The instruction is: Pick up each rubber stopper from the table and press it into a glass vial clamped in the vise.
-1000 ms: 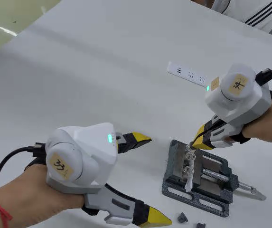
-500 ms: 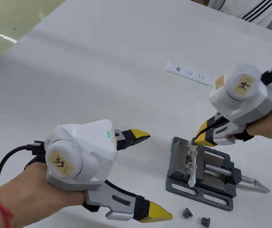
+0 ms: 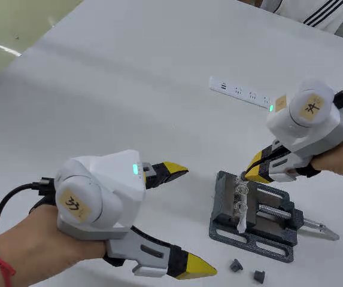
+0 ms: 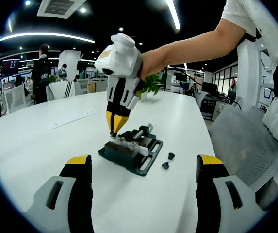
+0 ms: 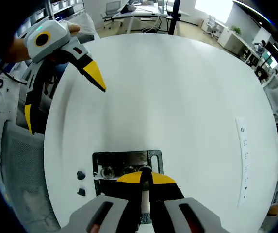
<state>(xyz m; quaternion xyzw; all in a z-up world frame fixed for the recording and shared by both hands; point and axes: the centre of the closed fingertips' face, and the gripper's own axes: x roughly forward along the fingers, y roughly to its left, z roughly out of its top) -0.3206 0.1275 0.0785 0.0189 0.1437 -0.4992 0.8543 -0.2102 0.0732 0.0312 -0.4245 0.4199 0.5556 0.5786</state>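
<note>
White tabletop point(image 3: 129, 89) carries all of it. The dark grey vise point(image 3: 261, 244) sits ahead of you and to the right, with glass vials point(image 3: 241, 190) clamped upright in a row between its jaws. Your right gripper point(image 3: 248, 176) points steeply down at the far end of that row. Its yellow-tipped jaws are drawn together, with only a thin slit between them in the right gripper view. From the left gripper view those tips sit right at the mouth of the end vial. You cannot tell whether a stopper is pinched between them, since the tips hide that spot. Your left gripper point(image 3: 189, 221) hangs released with its jaws spread wide and nothing between them, over bare table well to the left of the vise and pointing toward it. On the table near the vise's closest corner lies a loose rubber stopper point(image 3: 236, 265), small and dark, with a second stopper point(image 3: 258, 276) just beside it; neither touches the vise. A white power strip point(image 3: 240, 92) lies flat farther back, well apart from the vise.
</note>
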